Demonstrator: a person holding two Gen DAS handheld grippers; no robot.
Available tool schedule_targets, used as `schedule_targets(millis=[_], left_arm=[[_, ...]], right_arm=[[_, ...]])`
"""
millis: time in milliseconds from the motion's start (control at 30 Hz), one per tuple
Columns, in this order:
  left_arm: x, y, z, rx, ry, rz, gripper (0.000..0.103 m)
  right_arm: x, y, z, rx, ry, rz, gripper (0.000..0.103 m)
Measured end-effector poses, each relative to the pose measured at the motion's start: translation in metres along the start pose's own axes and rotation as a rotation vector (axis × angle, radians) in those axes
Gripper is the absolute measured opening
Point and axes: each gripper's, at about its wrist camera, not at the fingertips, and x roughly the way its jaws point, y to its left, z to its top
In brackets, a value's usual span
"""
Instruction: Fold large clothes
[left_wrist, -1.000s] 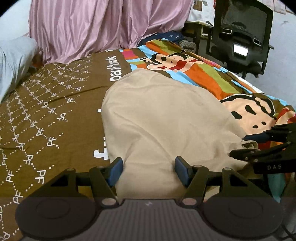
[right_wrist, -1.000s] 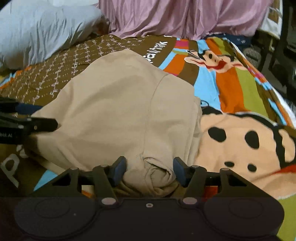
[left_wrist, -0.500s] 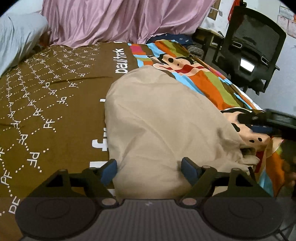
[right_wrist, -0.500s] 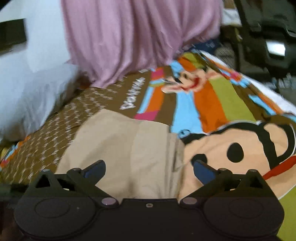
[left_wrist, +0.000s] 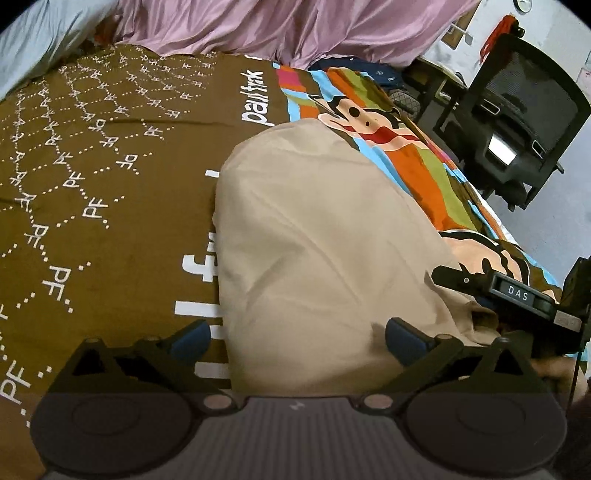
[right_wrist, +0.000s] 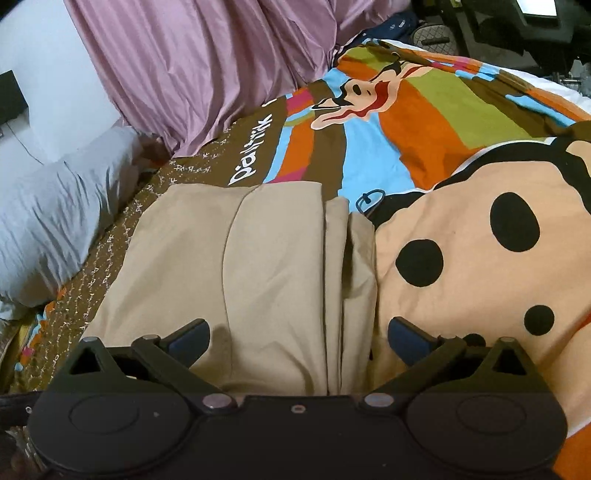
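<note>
A folded beige garment (left_wrist: 314, 240) lies on the patterned bedspread (left_wrist: 92, 177). My left gripper (left_wrist: 297, 338) is open and empty, its jaws wide apart over the garment's near edge. The garment also shows in the right wrist view (right_wrist: 258, 266), with layered folds along its right side. My right gripper (right_wrist: 298, 336) is open and empty above the garment's near end. In the left wrist view the right gripper (left_wrist: 517, 299) sits at the garment's right corner.
Pink curtains (left_wrist: 295, 26) hang behind the bed. A grey pillow (right_wrist: 48, 221) lies at the left. A black office chair (left_wrist: 517, 122) and a desk stand to the right of the bed. The cartoon monkey print (right_wrist: 498, 258) covers the bedspread's right part.
Both grippers opened wider and let go of the garment. The right gripper lifted off the bunched corner, and the garment now lies flat and folded.
</note>
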Motion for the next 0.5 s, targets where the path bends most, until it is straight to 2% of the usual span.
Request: schedule_targets(millis=[233, 367, 500], left_arm=[[-0.006, 0.004, 0.005, -0.027, -0.037, -0.005, 0.102], [-0.011, 0.020, 0.008, -0.126, -0.095, -0.048, 0.102], [-0.002, 0.043, 0.015, -0.222, -0.101, -0.094, 0.102]], right_arm=[[0.001, -0.003, -0.001, 0.004, -0.007, 0.003, 0.102], [0.001, -0.002, -0.001, -0.004, -0.008, 0.001, 0.102], [0.001, 0.000, -0.001, -0.010, -0.007, -0.006, 0.102]])
